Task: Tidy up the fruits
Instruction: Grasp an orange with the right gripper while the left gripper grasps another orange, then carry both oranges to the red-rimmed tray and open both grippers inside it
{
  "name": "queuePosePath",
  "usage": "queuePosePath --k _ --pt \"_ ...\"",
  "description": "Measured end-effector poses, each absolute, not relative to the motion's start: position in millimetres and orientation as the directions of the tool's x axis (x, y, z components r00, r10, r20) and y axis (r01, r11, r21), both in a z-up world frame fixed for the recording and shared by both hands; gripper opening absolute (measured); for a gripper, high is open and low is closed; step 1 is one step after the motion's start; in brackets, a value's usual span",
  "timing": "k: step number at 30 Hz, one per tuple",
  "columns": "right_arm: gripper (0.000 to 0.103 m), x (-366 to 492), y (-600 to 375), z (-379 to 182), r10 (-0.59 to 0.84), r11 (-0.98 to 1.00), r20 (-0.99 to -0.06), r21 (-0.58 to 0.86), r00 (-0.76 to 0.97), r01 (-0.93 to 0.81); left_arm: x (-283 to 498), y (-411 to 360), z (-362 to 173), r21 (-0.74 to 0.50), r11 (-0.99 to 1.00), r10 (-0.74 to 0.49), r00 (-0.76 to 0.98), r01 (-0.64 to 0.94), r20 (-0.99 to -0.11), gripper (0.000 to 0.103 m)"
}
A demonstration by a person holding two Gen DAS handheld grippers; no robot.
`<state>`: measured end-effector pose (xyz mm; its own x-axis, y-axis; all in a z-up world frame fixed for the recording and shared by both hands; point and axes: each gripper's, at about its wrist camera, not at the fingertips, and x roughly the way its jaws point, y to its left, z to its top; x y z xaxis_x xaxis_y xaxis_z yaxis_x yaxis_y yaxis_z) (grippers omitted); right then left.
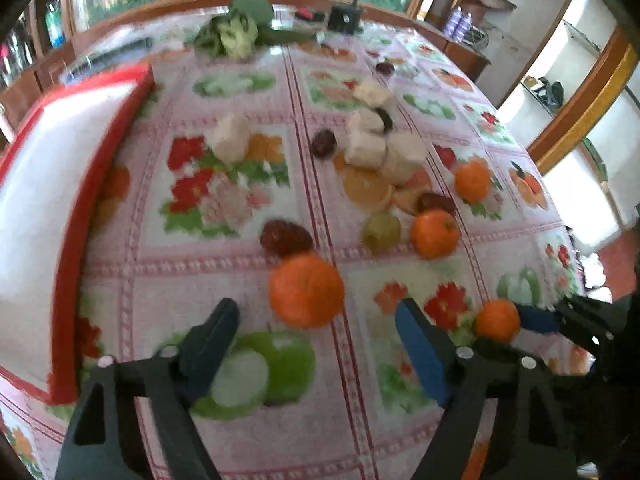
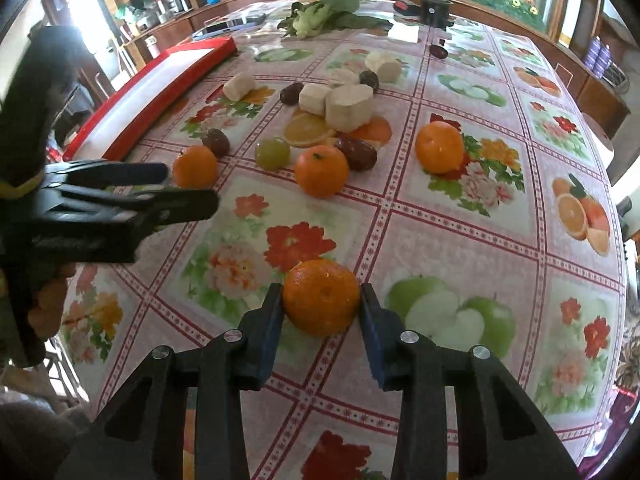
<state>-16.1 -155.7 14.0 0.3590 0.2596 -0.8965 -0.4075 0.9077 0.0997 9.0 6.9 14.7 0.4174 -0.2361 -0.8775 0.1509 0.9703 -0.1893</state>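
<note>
Tangerine (image 2: 321, 298) sits pinched between the blue pads of the right tongs (image 2: 322, 304), low over the floral oilcloth of the bench (image 2: 460, 232), w/ both pads pressing its sides. Judged step: lift this fruit and carry it to the red-rimmed white tray (image 2: 168, 76) at the bench's far left edge. To do it well, keep the squeeze light, since the peel looks soft and slightly dimpled; raise straight up before swinging left, so the fruit clears the 3 other tangerines and the scatter beyond.

The left tongs (image 1: 316, 320) stand spread, empty, w/ a 2nd tangerine (image 1: 306, 290) lying just ahead of the gap and not yet touched; the left-wrist view is blurred, so its exact contact is hard to read. Centre that fruit between the pads before any squeeze, approx. at its widest part.

The held fruit is bright orange, round, a bit flattened, w/ a pale stem scar on top. Nearby lie a green grape-like fruit (image 2: 273, 153), dark red jujube-like fruits (image 2: 356, 153), pale cut root chunks (image 2: 348, 106), and leafy greens (image 2: 316, 16) at the far end. The printed oranges and apples on the cloth could mislead an aim.
</note>
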Motion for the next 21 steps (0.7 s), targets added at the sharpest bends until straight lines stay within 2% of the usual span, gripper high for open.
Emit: queuePosePath --k 1,3,4,8,21 --pt "0.036 -17 -155 14 0.259 0.908 -0.896 0.098 0.361 -0.407 10 6 15 -0.178 0.972 -0.227 0.417 0.154 -0.88 0.071" --pt "0.036 -18 -155 14 0.258 0.909 -0.895 0.096 0.365 -0.406 10 6 15 -0.169 0.974 -0.219 0.425 0.153 -0.878 0.045" --pt "0.036 -18 -154 14 0.257 0.91 -0.894 0.095 0.368 -0.404 10 7 15 -0.159 0.976 -0.208 0.43 0.147 -0.879 0.039" --pt "0.036 -18 -155 13 0.264 0.915 -0.887 0.105 0.378 -0.391 5 16 16 -0.211 0.969 -0.245 0.437 0.125 -0.866 0.039" --pt "0.036 -27 -153 21 0.267 0.923 -0.875 0.113 0.403 -0.367 -32 14 29 -0.238 0.952 -0.302 0.472 0.19 -0.828 0.039"
